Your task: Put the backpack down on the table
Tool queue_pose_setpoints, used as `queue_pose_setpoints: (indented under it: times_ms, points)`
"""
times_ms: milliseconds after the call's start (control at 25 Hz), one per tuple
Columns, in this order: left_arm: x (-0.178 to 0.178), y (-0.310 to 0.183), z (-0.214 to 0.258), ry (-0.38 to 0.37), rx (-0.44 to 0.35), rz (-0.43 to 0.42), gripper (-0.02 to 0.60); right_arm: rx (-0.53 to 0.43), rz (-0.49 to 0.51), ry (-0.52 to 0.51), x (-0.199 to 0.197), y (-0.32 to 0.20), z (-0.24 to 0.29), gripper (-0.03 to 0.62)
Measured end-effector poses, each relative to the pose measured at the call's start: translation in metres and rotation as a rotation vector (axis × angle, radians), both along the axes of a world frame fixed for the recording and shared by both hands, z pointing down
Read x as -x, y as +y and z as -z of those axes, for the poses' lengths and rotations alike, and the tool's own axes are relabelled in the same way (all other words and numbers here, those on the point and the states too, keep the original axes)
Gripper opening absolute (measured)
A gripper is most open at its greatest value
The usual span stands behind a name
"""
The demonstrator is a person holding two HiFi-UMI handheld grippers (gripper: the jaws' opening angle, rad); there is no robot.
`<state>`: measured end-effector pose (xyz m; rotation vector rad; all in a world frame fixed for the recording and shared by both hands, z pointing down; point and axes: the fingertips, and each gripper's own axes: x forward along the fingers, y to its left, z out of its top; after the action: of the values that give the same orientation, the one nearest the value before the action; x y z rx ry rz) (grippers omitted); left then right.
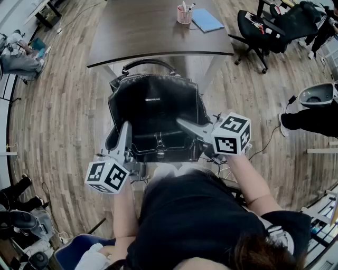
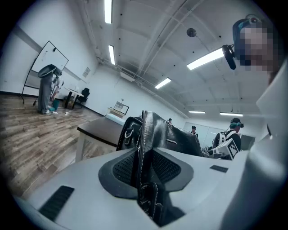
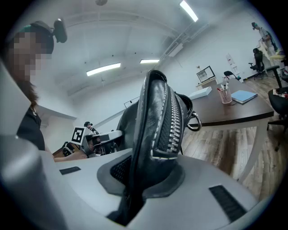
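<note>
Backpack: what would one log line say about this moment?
backpack: held short of table, not on it | left gripper: shut on its side | right gripper: shut on zipper edge

The dark brown wooden table [image 1: 137, 31] lay bare across its near and left stretch, with the black leather backpack [image 1: 156, 108] hanging just before its curved front edge. A pink pen cup [image 1: 184, 14] and flat blue notebook [image 1: 207, 20] occupied the far right; black wheeled office chairs [image 1: 261, 29] crowded that side.

Left gripper [image 1: 125, 129]: jaws clamped on backpack [image 1: 153, 100] left edge, tilted slightly downward. Right gripper [image 1: 184, 123]: jaws clamped on right edge, likewise tilted.
</note>
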<state>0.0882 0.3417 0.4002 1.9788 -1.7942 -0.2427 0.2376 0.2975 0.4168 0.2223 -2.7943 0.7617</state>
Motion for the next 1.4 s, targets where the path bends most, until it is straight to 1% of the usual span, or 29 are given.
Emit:
queue_pose_setpoints:
  times_ms: [280, 520, 600, 720, 800, 1120, 1280, 1400]
  points:
    - [0.001, 0.003, -0.002, 0.027, 0.015, 0.001, 0.117, -0.002, 0.002, 0.024, 0.001, 0.001, -0.003, 0.056]
    - [0.009, 0.009, -0.010, 0.032, 0.013, 0.028, 0.115, 0.003, 0.029, 0.026, 0.011, 0.004, -0.010, 0.058]
    - [0.026, 0.018, -0.007, 0.030, 0.014, 0.043, 0.114, -0.002, 0.035, 0.028, 0.028, 0.011, -0.007, 0.058]
    - [0.071, 0.043, -0.004, 0.018, 0.022, 0.058, 0.114, 0.010, 0.043, 0.031, 0.074, 0.034, -0.004, 0.058]
    - [0.093, 0.051, -0.005, 0.023, 0.019, 0.064, 0.112, 0.012, 0.050, 0.034, 0.095, 0.040, -0.005, 0.058]
    - [0.146, 0.065, -0.005, 0.020, 0.037, 0.087, 0.109, 0.040, 0.075, 0.037, 0.150, 0.051, -0.007, 0.058]
    - [0.159, 0.064, -0.007, 0.022, 0.043, 0.087, 0.107, 0.040, 0.080, 0.045, 0.163, 0.050, -0.008, 0.058]
    - [0.166, 0.050, -0.005, 0.021, 0.032, 0.085, 0.106, 0.030, 0.078, 0.041, 0.170, 0.036, -0.008, 0.058]
